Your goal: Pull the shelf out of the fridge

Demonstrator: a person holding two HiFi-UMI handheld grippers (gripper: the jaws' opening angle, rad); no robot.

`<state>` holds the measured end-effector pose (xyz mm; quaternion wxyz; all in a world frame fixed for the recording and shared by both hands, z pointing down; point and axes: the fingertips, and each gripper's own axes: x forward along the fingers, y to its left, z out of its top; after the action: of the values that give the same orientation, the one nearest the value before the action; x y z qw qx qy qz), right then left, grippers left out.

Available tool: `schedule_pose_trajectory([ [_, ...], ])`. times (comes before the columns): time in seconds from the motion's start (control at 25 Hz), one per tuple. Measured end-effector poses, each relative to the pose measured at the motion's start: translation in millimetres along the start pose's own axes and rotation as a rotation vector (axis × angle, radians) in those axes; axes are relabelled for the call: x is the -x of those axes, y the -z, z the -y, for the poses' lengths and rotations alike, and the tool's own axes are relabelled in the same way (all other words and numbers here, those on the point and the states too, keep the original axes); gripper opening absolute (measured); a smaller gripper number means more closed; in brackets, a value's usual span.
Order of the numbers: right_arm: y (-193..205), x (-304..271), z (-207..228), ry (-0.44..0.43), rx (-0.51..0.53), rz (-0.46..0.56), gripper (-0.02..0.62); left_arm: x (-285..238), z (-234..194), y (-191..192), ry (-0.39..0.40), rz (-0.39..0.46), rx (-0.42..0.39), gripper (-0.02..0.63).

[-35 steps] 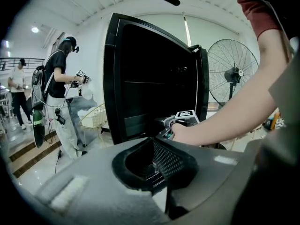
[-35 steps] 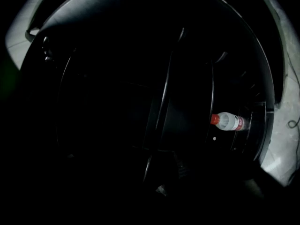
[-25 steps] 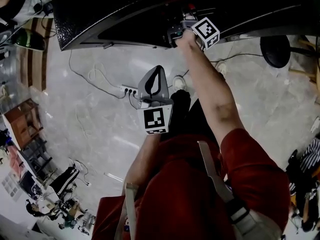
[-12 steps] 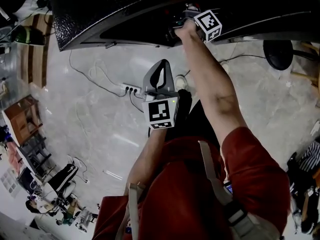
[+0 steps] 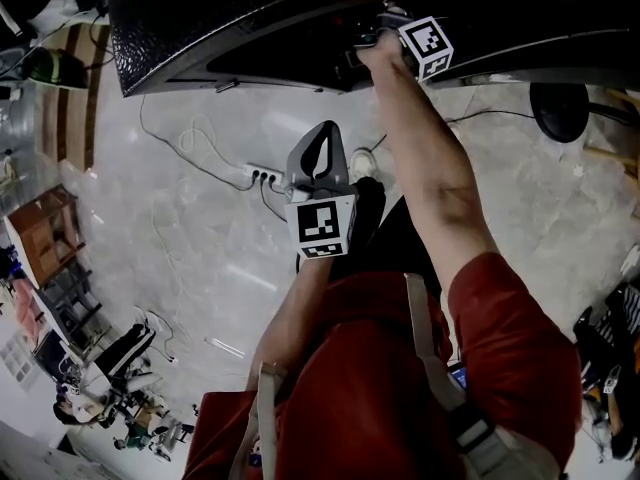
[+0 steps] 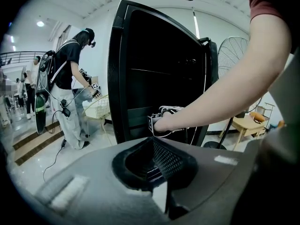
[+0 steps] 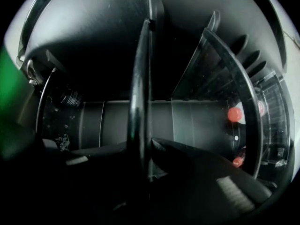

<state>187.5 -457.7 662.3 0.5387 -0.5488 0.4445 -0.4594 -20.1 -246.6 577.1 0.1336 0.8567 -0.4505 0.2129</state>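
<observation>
The black fridge point(image 5: 250, 28) stands open in front of me; in the left gripper view the fridge point(image 6: 159, 69) shows its dark inside. My right gripper point(image 5: 368, 40) reaches into it at arm's length. In the right gripper view the shelf point(image 7: 140, 78) shows as a thin dark front edge running up the middle, and the right gripper point(image 7: 143, 146) has its jaws closed on that edge, one on each side. My left gripper point(image 5: 322, 133) hangs in the air in front of the fridge, shut and empty, well short of it.
A white power strip point(image 5: 262, 178) and loose cables lie on the pale floor below the fridge. A round black fan base point(image 5: 555, 108) stands at the right. Red-capped bottles point(image 7: 234, 114) sit in the door rack. Another person point(image 6: 70, 78) stands to the fridge's left.
The right gripper has pushed a little further into the fridge. The left gripper has risen slightly and drifted right, still shut.
</observation>
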Motion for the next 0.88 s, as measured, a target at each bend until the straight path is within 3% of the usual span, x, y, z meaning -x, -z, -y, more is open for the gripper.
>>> schedule_pose_trajectory([
  [0.44, -7.6, 57.4, 1.3, 0.009, 0.007, -0.022, 0.011, 10.2, -0.5, 11.0, 0.004, -0.027, 0.048, -0.002],
  [0.88, -9.4, 151.3, -7.2, 0.045, -0.022, 0.018, 0.009, 38.4, -27.9, 15.6, -0.003, 0.014, 0.050, -0.002],
])
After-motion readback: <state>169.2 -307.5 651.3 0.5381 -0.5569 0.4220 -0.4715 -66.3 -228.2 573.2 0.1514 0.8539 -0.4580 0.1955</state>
